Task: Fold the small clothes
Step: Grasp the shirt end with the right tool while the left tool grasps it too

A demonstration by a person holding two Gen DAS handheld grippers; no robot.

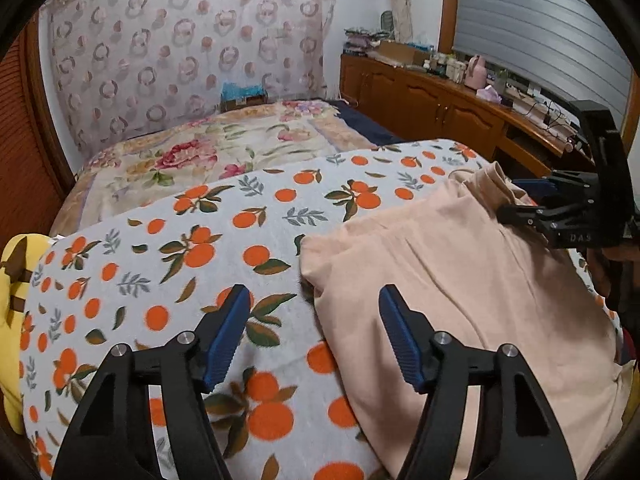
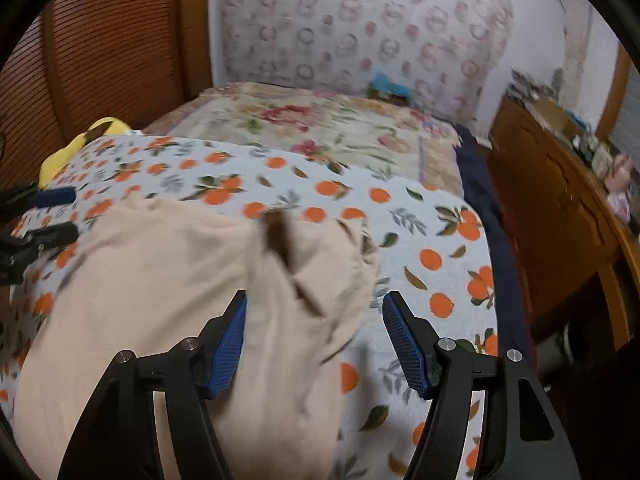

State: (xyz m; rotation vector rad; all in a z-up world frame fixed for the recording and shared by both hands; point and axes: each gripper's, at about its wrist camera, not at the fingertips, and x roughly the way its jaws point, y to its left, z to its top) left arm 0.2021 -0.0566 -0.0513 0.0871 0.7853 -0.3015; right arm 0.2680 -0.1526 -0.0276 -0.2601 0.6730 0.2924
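Note:
A pale peach garment [image 1: 440, 280] [image 2: 160, 272] lies rumpled on the orange-print blanket [image 1: 192, 208] [image 2: 424, 236]. In the left wrist view my left gripper [image 1: 313, 296] is open over the garment's left edge, the cloth under its right finger only. My right gripper [image 1: 520, 200] shows at the garment's far right end. In the blurred right wrist view my right gripper [image 2: 316, 300] is open above the garment's bunched right end, with cloth below the gap and neither pad pressing it. My left gripper [image 2: 60, 214] is open at the garment's left side.
A floral bedspread [image 1: 208, 148] covers the bed beyond the blanket. A yellow plush toy [image 1: 12, 280] [image 2: 80, 144] lies at the blanket's left corner. A wooden cabinet [image 1: 424, 100] [image 2: 552, 200] with cluttered top runs along the right. A wooden slatted door [image 2: 104, 48] stands left.

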